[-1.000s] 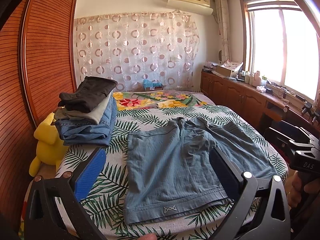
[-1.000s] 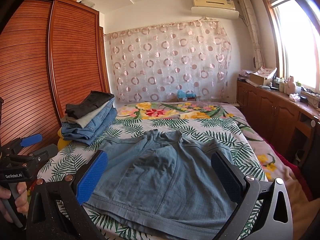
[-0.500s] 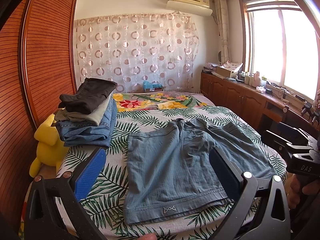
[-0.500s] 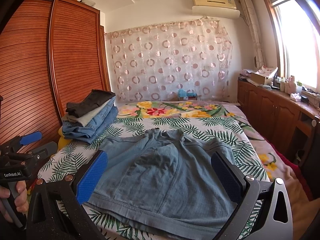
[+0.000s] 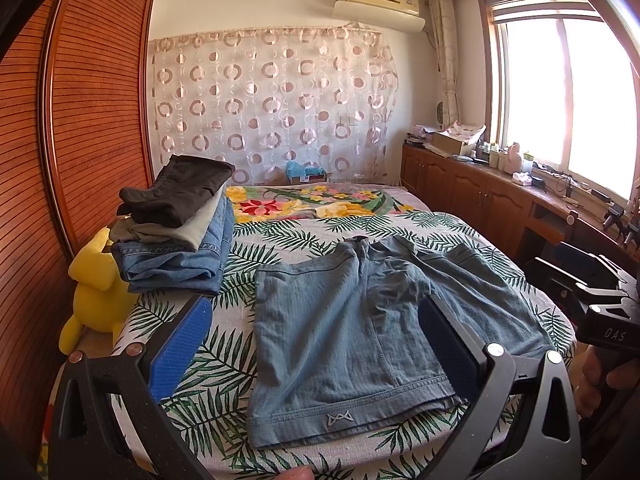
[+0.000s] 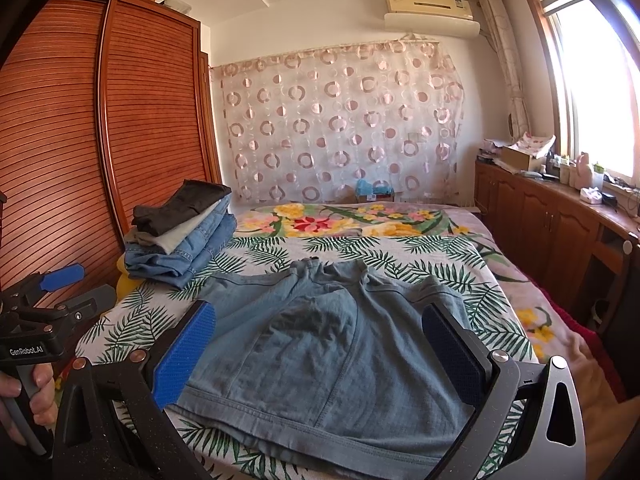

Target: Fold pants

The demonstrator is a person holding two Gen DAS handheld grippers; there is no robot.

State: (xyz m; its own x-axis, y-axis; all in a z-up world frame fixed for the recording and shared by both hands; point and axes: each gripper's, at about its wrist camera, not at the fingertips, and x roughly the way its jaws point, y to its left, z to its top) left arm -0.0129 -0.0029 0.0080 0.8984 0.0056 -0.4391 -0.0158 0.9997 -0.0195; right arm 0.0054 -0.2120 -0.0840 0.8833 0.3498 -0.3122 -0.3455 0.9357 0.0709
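A pair of light blue denim shorts (image 5: 352,320) lies spread flat on the leaf-print bed cover, waistband towards me; it also shows in the right wrist view (image 6: 328,344). My left gripper (image 5: 316,328) is open and empty, held above the near left part of the shorts. My right gripper (image 6: 320,336) is open and empty, above the near right part. Each gripper shows in the other's view, the right one at the right edge (image 5: 592,300), the left one at the left edge (image 6: 44,312).
A stack of folded pants (image 5: 180,232) sits on the bed's left side, next to a yellow plush toy (image 5: 96,288) and the wooden wardrobe (image 5: 80,120). A wooden cabinet with clutter (image 5: 500,196) runs along the right wall under the window.
Both grippers have drifted very slightly; the shorts lie as before.
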